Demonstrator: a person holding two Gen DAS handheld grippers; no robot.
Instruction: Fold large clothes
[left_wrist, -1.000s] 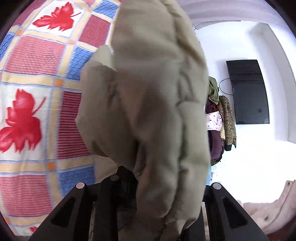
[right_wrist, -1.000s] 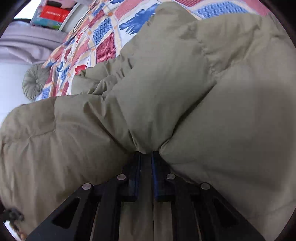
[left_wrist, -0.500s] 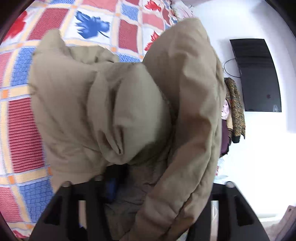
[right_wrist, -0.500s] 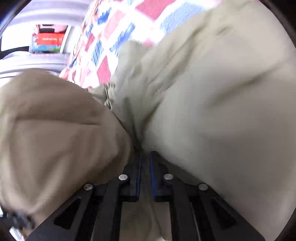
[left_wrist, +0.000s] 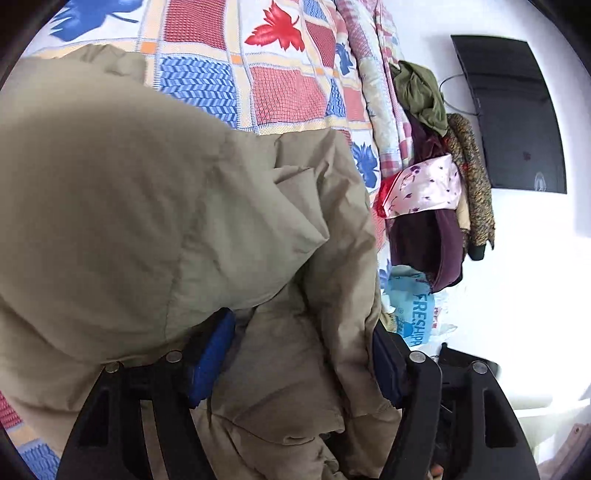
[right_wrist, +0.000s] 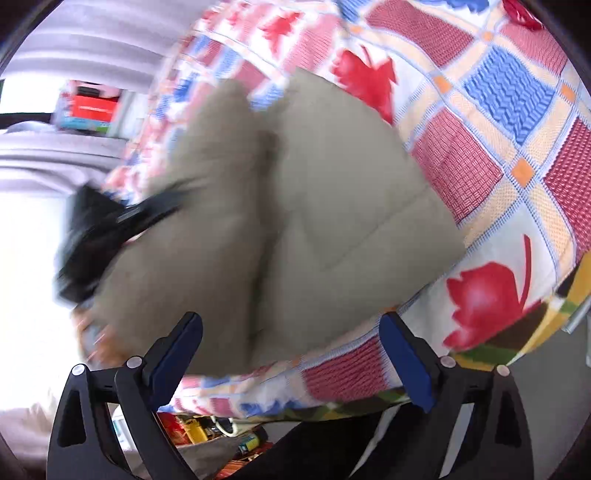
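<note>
Khaki jacket (right_wrist: 295, 221) lies bunched on patchwork quilt (right_wrist: 517, 147). Left gripper (left_wrist: 295, 362) spread wide, jacket folds bulging between fingers, grip unclear. Right gripper (right_wrist: 291, 354) wide open, empty, near jacket's edge. Clothes pile (left_wrist: 432, 177) beside quilt.

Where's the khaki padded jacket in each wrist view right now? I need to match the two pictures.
Left wrist: the khaki padded jacket fills the left and centre, bunched between the open fingers of the left gripper.
Right wrist: it lies mid-frame, blurred, beyond the open right gripper, which holds nothing.
Shared landmark: the patchwork quilt with red and blue leaves lies under the jacket in both.
</note>
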